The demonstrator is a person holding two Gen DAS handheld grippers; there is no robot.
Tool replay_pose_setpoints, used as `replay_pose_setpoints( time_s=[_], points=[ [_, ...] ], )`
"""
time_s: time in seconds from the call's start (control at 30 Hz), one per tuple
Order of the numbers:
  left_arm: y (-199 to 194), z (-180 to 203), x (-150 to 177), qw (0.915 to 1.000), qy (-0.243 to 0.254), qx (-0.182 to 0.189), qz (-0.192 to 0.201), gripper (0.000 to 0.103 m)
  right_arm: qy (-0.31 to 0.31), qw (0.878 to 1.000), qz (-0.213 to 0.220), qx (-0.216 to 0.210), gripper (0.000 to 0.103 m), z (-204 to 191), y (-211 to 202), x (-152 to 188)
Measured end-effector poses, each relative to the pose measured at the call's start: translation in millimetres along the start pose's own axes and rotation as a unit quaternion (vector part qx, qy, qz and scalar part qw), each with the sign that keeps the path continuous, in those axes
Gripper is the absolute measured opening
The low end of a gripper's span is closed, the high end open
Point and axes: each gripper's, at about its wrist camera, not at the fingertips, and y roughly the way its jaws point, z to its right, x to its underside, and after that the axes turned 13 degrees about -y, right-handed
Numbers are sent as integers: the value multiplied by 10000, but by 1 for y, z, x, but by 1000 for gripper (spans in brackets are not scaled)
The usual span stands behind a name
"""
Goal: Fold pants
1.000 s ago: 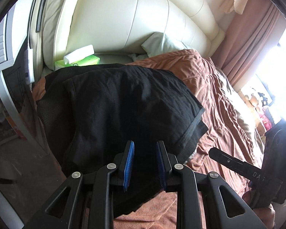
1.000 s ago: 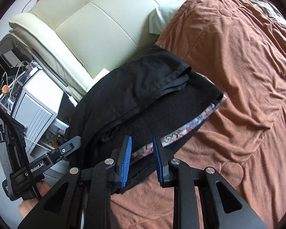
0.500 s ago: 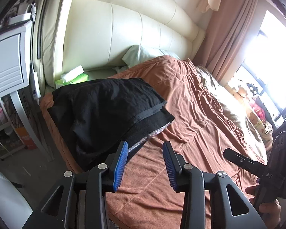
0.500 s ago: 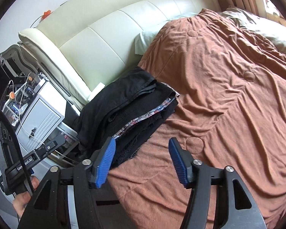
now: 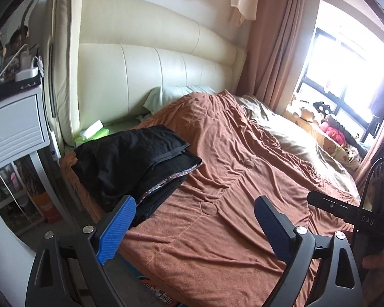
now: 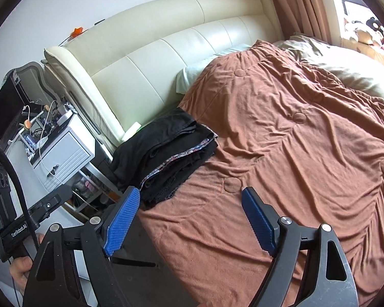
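Now | left gripper (image 5: 194, 227) agape | right gripper (image 6: 190, 217) agape | pants (image 5: 133, 163) folded

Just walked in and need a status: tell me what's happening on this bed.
A person holds a claw in each hand. The left claw and right claw are both open and empty, clear of the cloth. The folded black pants lie on a clothes pile at the corner of the brown blanket, near the headboard.

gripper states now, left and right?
Left gripper: open, holding nothing.
Right gripper: open, holding nothing; folded black pants lie on the bed.
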Motion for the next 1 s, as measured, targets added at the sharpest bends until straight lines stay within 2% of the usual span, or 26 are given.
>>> replay_pose_setpoints(
  time_s=[0.1, 0.17, 0.23, 0.6, 1.0],
  points=[
    [-18, 7, 5, 9999, 0, 98, 50, 101, -31, 10000, 69, 62, 84, -4, -26, 9],
    [-28, 13, 10, 9999, 40, 126, 60, 101, -19, 9999, 113, 82, 91, -6, -42, 16],
    [-39, 19, 16, 9998, 107, 162, 86, 102, 14, 9998, 180, 100, 94, -7, -61, 23],
    [-96, 38, 55, 9984, 422, 379, 64, 102, 168, 9970, 643, 388, 95, -35, -161, 75],
    [-145, 43, 108, 9955, 762, 543, -116, 102, 243, 9921, 850, 885, 96, -70, -226, 141]
  ],
)
